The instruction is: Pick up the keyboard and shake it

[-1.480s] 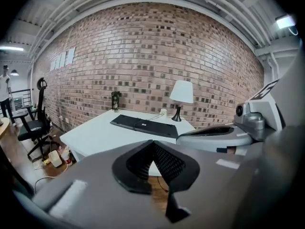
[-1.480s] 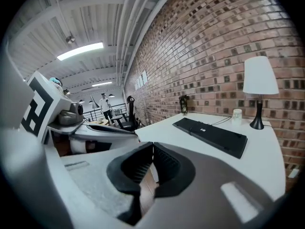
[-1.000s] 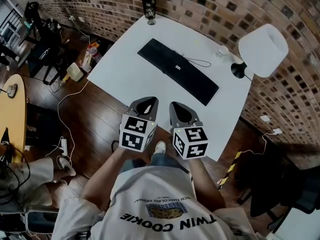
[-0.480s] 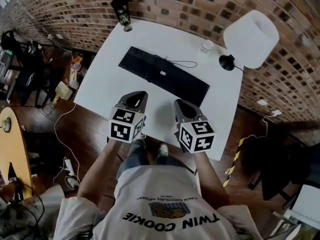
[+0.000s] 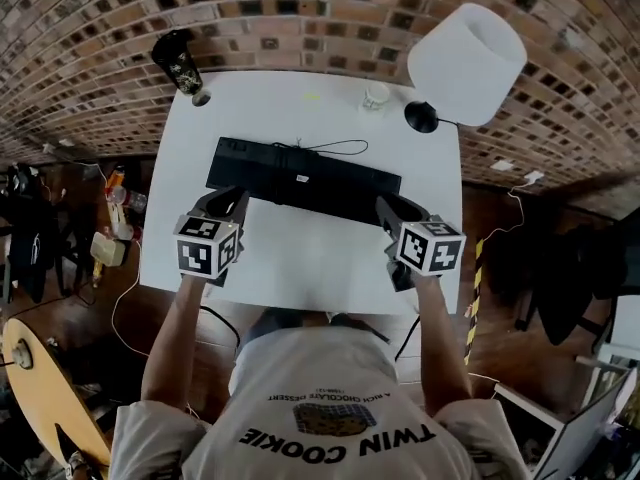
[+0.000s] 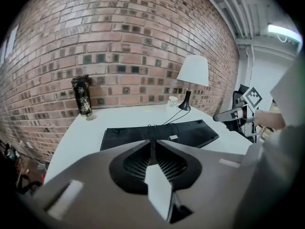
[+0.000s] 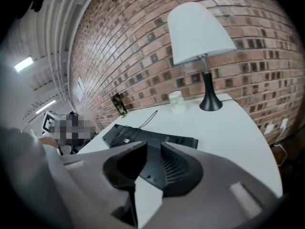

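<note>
White table (image 5: 300,268) against a brick wall (image 5: 300,8): a black keyboard (image 5: 300,180) lies flat across the middle w/ its cable (image 5: 335,148) looped on the far side, a black tumbler (image 5: 178,63) at the far-left corner, and a small white cup (image 5: 376,95) and white-shaded lamp (image 5: 465,53) at far right. The person's L gripper (image 5: 238,196) is at the keyboard's near-left end, the R gripper (image 5: 385,203) at its near-right end, tips by the near edge. Both sets of jaws are opening, a narrow gap in each pair, nothing pinched; the keyboard's edge shows thru the R gap.
</note>
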`<action>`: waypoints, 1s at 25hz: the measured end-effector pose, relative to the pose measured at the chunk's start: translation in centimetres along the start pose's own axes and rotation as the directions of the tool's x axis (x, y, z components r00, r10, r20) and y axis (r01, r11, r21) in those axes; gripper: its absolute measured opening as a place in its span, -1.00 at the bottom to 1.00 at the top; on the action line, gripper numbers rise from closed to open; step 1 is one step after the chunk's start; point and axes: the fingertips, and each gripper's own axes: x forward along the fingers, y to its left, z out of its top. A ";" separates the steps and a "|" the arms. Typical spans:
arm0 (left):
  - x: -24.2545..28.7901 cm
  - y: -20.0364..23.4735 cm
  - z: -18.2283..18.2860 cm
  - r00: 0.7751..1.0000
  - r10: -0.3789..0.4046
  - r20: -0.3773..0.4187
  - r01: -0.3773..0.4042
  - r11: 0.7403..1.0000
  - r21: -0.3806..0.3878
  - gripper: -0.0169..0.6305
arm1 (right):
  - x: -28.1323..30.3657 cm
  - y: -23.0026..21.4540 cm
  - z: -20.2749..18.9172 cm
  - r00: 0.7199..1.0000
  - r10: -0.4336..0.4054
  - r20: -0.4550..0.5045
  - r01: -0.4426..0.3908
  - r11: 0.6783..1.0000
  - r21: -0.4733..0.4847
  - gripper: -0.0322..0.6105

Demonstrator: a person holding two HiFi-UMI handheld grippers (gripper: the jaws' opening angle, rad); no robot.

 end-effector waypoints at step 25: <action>9.3 13.1 -0.7 0.892 -0.411 -0.189 0.370 0.903 -0.218 0.00 | 4.8 -7.7 -1.0 0.975 0.130 -0.183 -0.080 0.964 0.255 0.04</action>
